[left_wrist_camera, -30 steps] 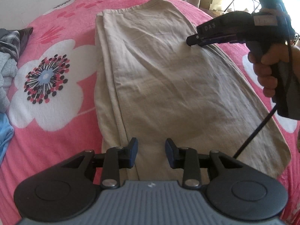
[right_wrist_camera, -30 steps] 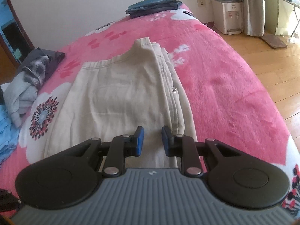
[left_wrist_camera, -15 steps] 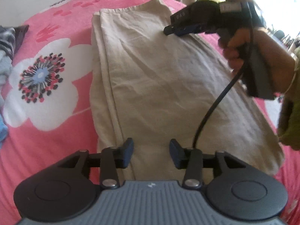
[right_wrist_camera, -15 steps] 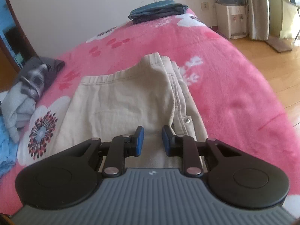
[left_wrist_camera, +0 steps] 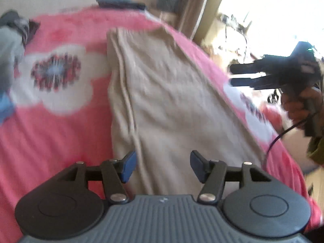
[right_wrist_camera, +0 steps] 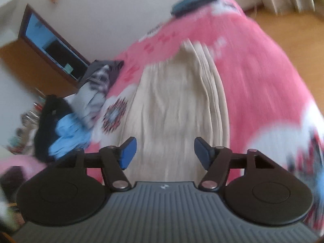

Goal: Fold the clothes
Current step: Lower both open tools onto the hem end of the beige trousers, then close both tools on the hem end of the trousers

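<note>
Folded beige trousers (left_wrist_camera: 172, 101) lie lengthwise on the pink flowered bed cover (left_wrist_camera: 60, 137); the right wrist view shows the same trousers (right_wrist_camera: 172, 109) from above. My left gripper (left_wrist_camera: 163, 166) hovers over their near end, its jaws opening with nothing between them. My right gripper (right_wrist_camera: 164, 155) is lifted above the trousers, jaws also opening and holding nothing. In the left wrist view the right gripper (left_wrist_camera: 232, 76) appears off the bed's right side, held by a hand (left_wrist_camera: 297, 103), both fingers apart. Both views are motion-blurred.
A heap of grey, plaid and blue clothes (right_wrist_camera: 81, 109) sits at the bed's left side. A folded dark blue pile (right_wrist_camera: 194, 0) lies at the far end. A wooden cabinet (right_wrist_camera: 46, 46) stands left; wooden floor (right_wrist_camera: 293, 40) lies right of the bed.
Both grippers have opened wider. The right gripper has pulled back off the trousers to the bed's right side and risen. The left view has swung, showing more of the room.
</note>
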A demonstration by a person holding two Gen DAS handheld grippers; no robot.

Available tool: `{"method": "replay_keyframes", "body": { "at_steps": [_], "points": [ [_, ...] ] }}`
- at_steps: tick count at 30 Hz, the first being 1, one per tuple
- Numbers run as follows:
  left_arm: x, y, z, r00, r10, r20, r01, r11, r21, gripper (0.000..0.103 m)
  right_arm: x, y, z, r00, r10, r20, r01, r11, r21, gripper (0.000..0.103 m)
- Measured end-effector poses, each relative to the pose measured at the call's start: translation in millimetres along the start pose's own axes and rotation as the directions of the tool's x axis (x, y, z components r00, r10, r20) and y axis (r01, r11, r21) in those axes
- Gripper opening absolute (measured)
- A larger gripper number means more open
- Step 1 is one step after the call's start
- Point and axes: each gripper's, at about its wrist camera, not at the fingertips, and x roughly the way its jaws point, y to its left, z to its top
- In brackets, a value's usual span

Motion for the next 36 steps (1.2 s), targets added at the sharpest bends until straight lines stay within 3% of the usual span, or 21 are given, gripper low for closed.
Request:
{"method": "replay_keyframes", "body": {
  "at_steps": [3, 9, 13, 19, 23, 28, 30, 32, 35, 36],
  "points": [
    [-4.7, 5.5, -17.5, 0.999, -0.022, -0.048, 0.021, 1.000, -0.018, 0.060, -25.2, -21.0, -39.9, 0.999, 0.001, -0.044, 0.006, 0.989, 0.146, 0.070],
    [8.1, 11.3, -31.9, 0.992, -0.059, -0.109, 0.051, 0.996, -0.071, 0.060, -47.7, -51.9, -99.4, 0.996, 0.008, -0.084, 0.025, 0.922, 0.386, 0.074],
    [26.4, 15.3, -30.1, 0.989, -0.078, -0.123, 0.066, 0.993, -0.098, 0.062, -36.1, -54.0, -104.9, 0.995, 0.015, -0.094, 0.022, 0.921, 0.388, 0.077],
    [28.9, 17.2, -31.5, 0.991, -0.105, -0.084, 0.093, 0.986, -0.138, 0.062, -16.8, -58.1, -97.1, 0.994, 0.066, -0.085, -0.027, 0.920, 0.392, 0.084],
    [22.6, 19.2, -39.8, 0.985, -0.144, -0.100, 0.128, 0.981, -0.146, 0.052, -21.4, -53.9, -107.7, 0.988, 0.098, -0.123, -0.047, 0.929, 0.368, 0.083],
    [29.8, 17.0, -35.8, 0.986, -0.135, -0.101, 0.123, 0.986, -0.116, 0.042, -22.4, -50.8, -118.8, 0.979, 0.131, -0.157, -0.064, 0.925, 0.373, 0.081],
    [32.1, 11.8, -32.9, 0.988, -0.117, -0.099, 0.109, 0.991, -0.081, 0.031, -17.1, -51.1, -114.5, 0.977, 0.134, -0.167, -0.063, 0.924, 0.376, 0.069],
    [30.0, 4.8, -33.3, 0.992, -0.090, -0.090, 0.087, 0.995, -0.038, 0.023, -12.2, -47.6, -113.5, 0.974, 0.111, -0.196, -0.035, 0.934, 0.354, 0.042],
    [19.8, -1.6, -34.2, 0.995, -0.073, -0.062, 0.071, 0.997, -0.034, 0.014, -11.0, -43.0, -116.9, 0.972, 0.080, -0.221, -0.003, 0.945, 0.328, 0.013],
    [14.9, -3.2, -33.9, 0.996, -0.074, -0.055, 0.072, 0.997, -0.032, 0.013, -14.4, -42.2, -118.6, 0.973, 0.088, -0.211, -0.013, 0.942, 0.336, 0.012]
  ]
}}
